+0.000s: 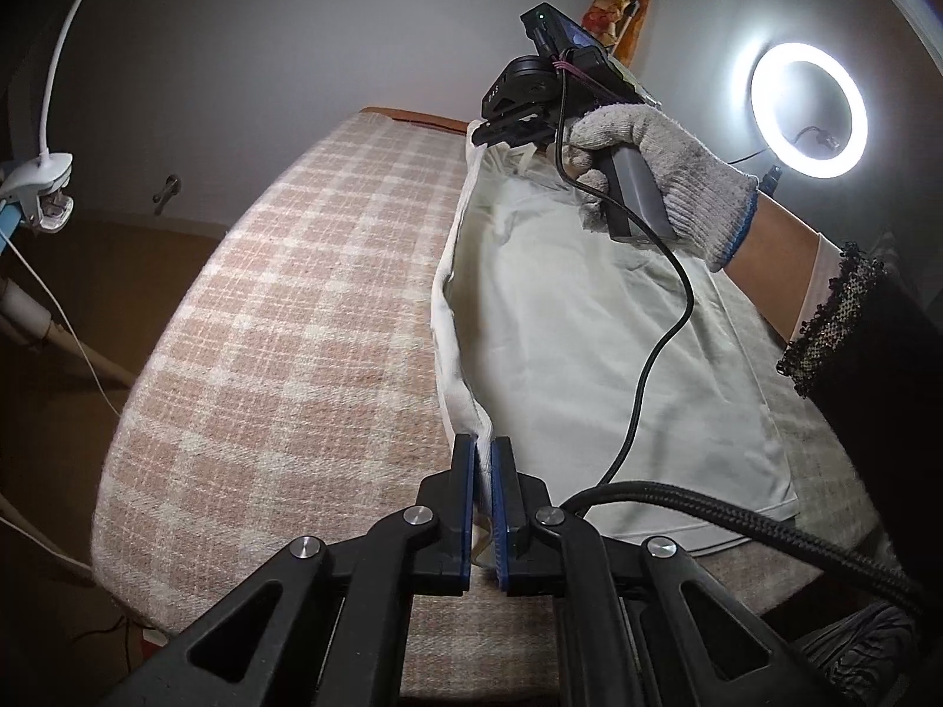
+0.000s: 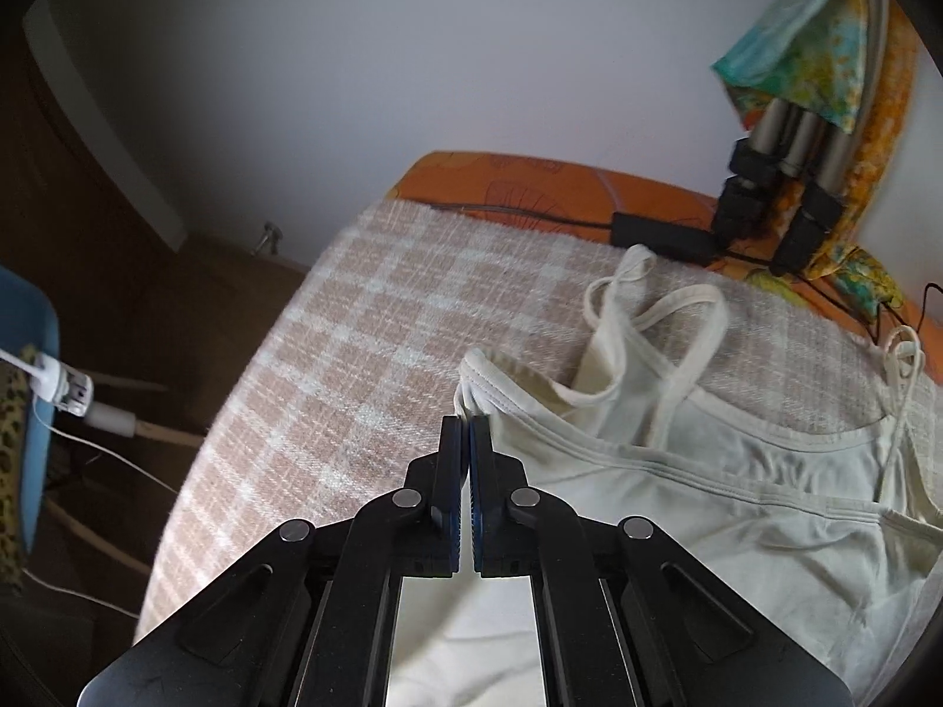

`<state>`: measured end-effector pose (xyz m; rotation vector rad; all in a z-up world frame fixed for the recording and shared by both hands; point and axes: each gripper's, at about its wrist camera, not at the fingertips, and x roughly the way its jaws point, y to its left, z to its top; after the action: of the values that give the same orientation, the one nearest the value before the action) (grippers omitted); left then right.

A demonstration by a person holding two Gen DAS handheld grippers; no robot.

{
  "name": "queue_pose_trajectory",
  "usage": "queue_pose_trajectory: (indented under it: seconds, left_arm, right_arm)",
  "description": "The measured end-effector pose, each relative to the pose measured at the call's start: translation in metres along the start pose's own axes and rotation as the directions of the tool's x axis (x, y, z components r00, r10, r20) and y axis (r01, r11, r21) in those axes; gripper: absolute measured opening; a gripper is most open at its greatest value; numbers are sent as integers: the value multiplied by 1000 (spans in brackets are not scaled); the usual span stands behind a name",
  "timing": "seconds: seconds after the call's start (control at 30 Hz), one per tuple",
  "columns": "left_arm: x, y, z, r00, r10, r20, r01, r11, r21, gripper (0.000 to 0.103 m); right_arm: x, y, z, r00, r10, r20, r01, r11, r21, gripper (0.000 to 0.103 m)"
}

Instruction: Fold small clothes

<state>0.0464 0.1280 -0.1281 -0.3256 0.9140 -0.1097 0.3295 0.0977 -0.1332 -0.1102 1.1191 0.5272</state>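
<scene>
While pinched at two spots along one edge, lies spread over a pink-and-cream checked woven blanket (image 1: 277, 318): a cream, thin-strapped cotton camisole (image 1: 589, 318).

Left claw (image 1: 484, 448), black-armed with blue pads: clamped tight on the camisole's thick hemmed edge, white cloth sandwiched between the pads and running on past the tips. Beyond the tips, that raised edge stretching away in a ridge to the right claw (image 1: 501, 132). To the right of the left claw, the smooth body of the garment lying flat. To its left, bare blanket.

Right claw, held by a hand in a grey knitted glove (image 1: 654, 177) with a blue cuff: closed on the far end of the same edge. Seen from its own camera, pads pressed together with a bunched corner of stitched hem (image 2: 471, 380) just past the tips. Right of that claw, neckline and looped straps (image 2: 678, 342) resting on the blanket. Further right and beyond, black tripod feet (image 2: 766, 218) on an orange surface.

Behind the gloved hand, a glowing white ring lamp (image 1: 808, 111).
</scene>
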Motion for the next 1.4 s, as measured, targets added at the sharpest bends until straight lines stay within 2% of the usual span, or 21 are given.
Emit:
queue_pose_trajectory:
  seconds: [0.27, 0.4, 0.53, 0.7, 0.77, 0.83, 0.9, 0.93, 1.17, 1.33, 1.4]
  left_arm:
    - [8, -48, -2, 997, -72, -31, 74, 993, 91, 2]
    - [24, -71, -5, 993, -91, -76, 100, 987, 122, 2]
    - [42, -80, -9, 989, -79, -123, 96, 984, 147, 2]
    - [51, -83, -13, 985, -74, -156, 98, 983, 156, 3]
    - [54, -85, -14, 984, -68, -164, 94, 982, 162, 14]
    - [54, -88, -15, 985, -61, -160, 89, 980, 177, 22]
    - [52, -91, -16, 988, -46, -146, 75, 977, 200, 26]
    - [50, -91, -16, 989, -42, -139, 70, 976, 206, 27]
    - [37, -94, -11, 995, -45, -84, 61, 978, 198, 27]
    - [29, -103, -8, 997, -55, -47, 64, 973, 221, 27]
    - [25, -111, -8, 997, -67, -32, 72, 967, 243, 27]
  right_arm:
    - [-39, -42, -5, 999, -16, 50, 15, 1000, 21, 1]
    - [-38, -66, -8, 997, -48, 53, 46, 998, 33, 1]
    - [-28, -88, -18, 997, -79, 27, 77, 995, 59, 1]
    - [-16, -102, -27, 998, -70, 7, 69, 995, 68, 1]
    - [-12, -104, -28, 998, -63, -5, 63, 996, 64, 1]
    - [-10, -105, -29, 998, -67, -9, 67, 996, 59, 2]
    - [-10, -106, -29, 998, -66, -9, 66, 996, 67, 12]
    - [-12, -107, -30, 998, -62, -3, 62, 995, 73, 13]
    - [-47, -126, -35, 997, -18, 69, 8, 990, 144, 14]
    - [-92, -145, -50, 993, 12, 115, -30, 986, 163, 14]
    - [-112, -151, -60, 992, 14, 125, -33, 987, 157, 19]
